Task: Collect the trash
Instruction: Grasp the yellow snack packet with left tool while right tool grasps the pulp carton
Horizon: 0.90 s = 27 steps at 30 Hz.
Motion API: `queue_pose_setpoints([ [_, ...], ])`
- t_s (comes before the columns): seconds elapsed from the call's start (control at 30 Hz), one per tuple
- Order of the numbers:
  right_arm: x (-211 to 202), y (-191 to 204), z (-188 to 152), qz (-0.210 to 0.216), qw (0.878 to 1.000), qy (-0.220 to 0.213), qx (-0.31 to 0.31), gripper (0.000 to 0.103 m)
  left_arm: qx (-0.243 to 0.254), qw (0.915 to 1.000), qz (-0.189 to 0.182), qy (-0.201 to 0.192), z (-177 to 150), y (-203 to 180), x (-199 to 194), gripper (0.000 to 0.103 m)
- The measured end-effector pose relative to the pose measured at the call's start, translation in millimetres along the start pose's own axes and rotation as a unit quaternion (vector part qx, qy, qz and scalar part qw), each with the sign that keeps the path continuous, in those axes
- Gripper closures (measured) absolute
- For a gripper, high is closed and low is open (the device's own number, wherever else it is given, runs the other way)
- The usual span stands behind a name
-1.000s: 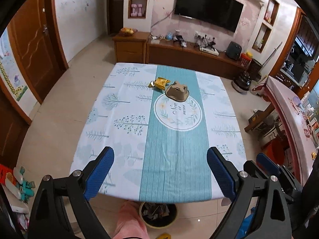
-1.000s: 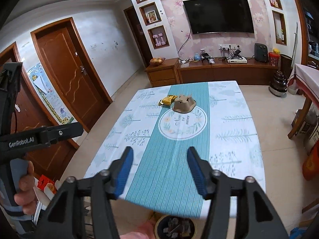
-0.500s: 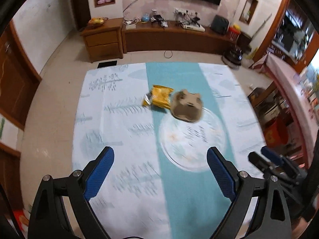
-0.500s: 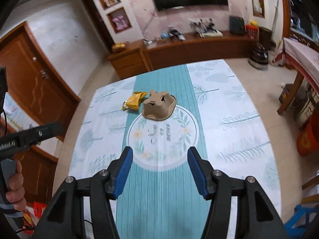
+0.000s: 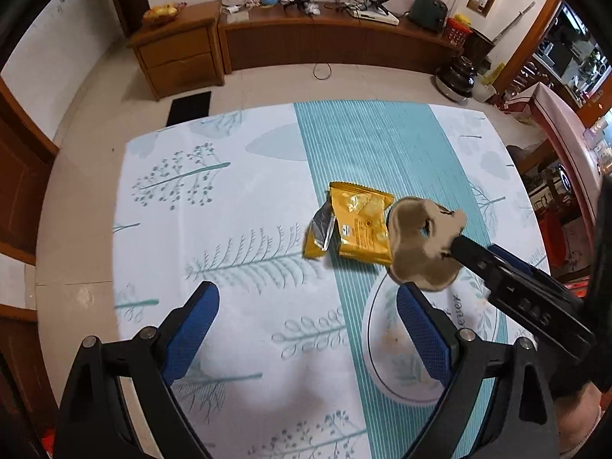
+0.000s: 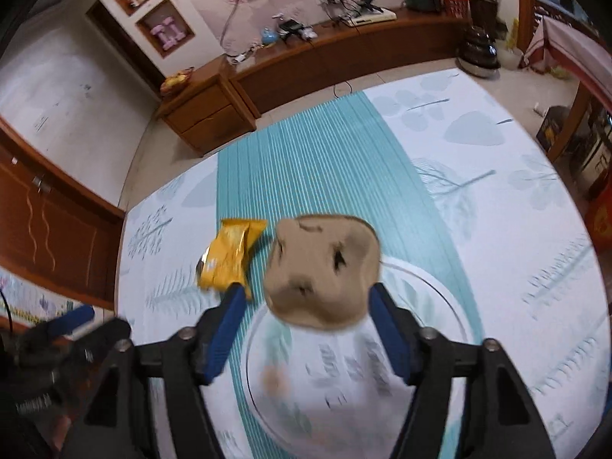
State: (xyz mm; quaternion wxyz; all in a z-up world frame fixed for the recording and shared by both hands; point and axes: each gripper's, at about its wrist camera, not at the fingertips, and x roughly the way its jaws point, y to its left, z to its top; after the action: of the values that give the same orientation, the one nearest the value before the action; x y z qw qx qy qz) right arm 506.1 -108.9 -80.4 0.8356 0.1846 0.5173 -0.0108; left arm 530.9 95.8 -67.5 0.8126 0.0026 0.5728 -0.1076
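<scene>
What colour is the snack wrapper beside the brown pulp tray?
Yellow-gold, with a silvery torn flap at one end: the snack wrapper, clearest in the left wrist view.

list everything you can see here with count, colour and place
snack wrapper: 1, yellow, on the tablecloth left of the pulp tray
pulp tray: 1, brown, upside down at the edge of the printed circle, ahead of the right gripper's jaws
tablecloth: 1, white with a teal centre stripe, over the table
TV cabinet: 1, brown wood, along the far wall
drawer unit: 1, brown wood, left of the cabinet
fruit bowl: 1, on the drawer unit
left gripper: 1, black, blue pads, open, nothing between
right gripper: 1, black, blue pads, jaws just opened wider, not gripping
</scene>
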Motion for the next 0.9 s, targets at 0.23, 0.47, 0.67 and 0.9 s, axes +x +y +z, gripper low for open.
queue_pose_setpoints([
  [0.23, 48, 11, 12, -0.061, 0.997, 0.034, -0.021, 0.034, 0.018, 0.9997, -0.005, 0.016, 16, -7, 31, 0.01],
  [0.47, 45, -4, 13, -0.064, 0.997, 0.041, -0.022, 0.038, 0.03, 0.9984, -0.014, 0.047, 34, -25, 65, 0.01],
  [0.67, 25, -45, 7, -0.079, 0.996, 0.033, 0.012, 0.039, 0.039, 0.9966, -0.003, 0.073, 49, -40, 98, 0.01],
  [0.9, 15, -61, -3, -0.075, 0.997, 0.032, 0.014, 0.04, 0.054, 0.9938, 0.011, 0.097, 56, -53, 123, 0.061],
])
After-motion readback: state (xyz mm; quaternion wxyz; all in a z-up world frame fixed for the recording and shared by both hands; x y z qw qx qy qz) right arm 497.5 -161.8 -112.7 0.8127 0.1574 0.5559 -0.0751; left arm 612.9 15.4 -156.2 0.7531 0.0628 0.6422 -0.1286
